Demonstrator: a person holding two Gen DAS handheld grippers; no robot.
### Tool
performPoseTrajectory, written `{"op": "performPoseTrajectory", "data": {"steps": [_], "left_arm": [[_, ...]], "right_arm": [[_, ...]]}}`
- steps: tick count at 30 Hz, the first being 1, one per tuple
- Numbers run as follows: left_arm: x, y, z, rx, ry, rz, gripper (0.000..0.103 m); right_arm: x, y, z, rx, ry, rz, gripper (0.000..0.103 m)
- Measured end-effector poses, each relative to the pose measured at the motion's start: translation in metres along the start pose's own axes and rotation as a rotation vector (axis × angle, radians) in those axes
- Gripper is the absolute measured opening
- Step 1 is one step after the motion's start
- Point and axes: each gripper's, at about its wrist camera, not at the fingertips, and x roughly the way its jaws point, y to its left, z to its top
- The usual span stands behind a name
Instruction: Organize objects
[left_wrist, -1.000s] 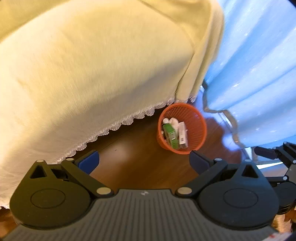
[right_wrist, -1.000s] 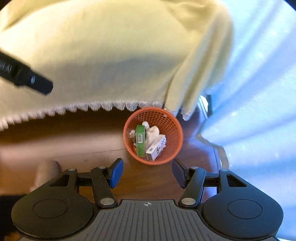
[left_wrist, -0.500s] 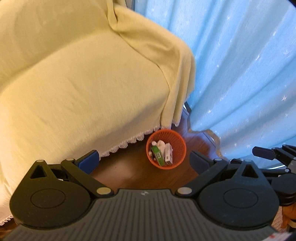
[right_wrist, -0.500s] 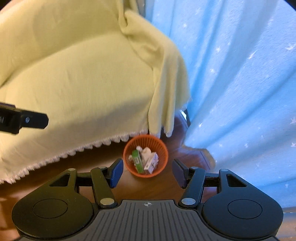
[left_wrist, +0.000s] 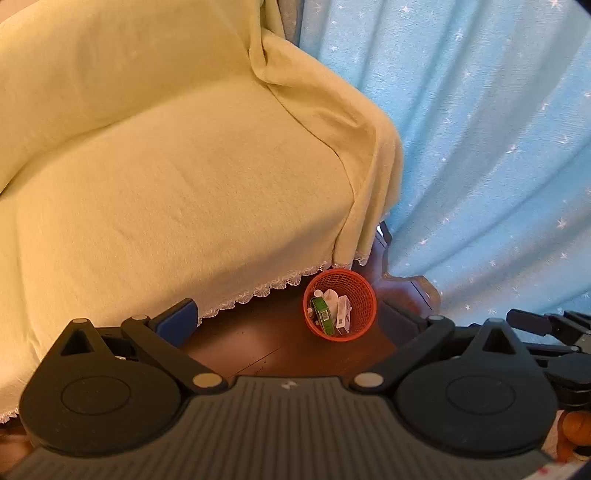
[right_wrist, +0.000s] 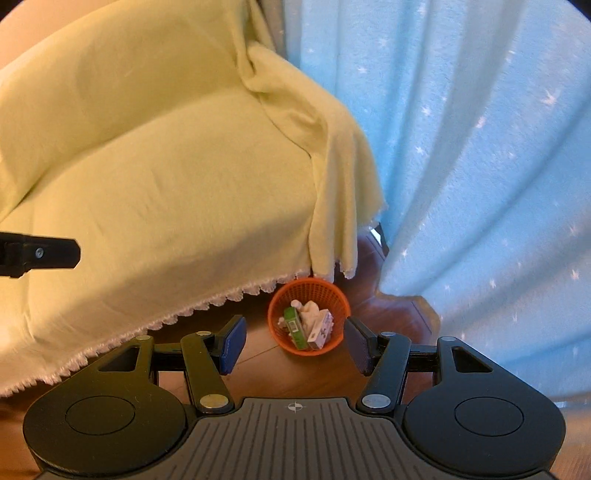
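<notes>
An orange mesh basket stands on the dark wooden floor by the sofa's corner. Inside it lie a green box, a white box and crumpled white items. My left gripper hangs high above the floor, open and empty, with the basket far below between its blue pads. My right gripper is also open and empty, high above the basket. Part of the right gripper shows at the right edge of the left wrist view.
A sofa under a pale yellow lace-edged cover fills the left side. Light blue star-patterned curtains hang on the right, reaching the floor. The left gripper's black body shows at the left edge.
Both grippers have risen well away from the basket, which now looks much smaller. Both stay open and empty. More of the sofa and curtain has come into view.
</notes>
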Motion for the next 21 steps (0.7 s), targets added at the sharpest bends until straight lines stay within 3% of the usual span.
{"op": "performPoseTrajectory", "data": {"steps": [12,21], "left_arm": [[-0.053,0.045,-0.019,0.118,-0.036,-0.066,0.102],[-0.098,0.075,-0.043,0.115,-0.085,-0.031,0.102]], "right_arm": [[-0.063,0.056,-0.026,0.196,-0.044,-0.1,0.056],[-0.104,0.104,-0.051,0.212,-0.091,-0.091,0.056]]}}
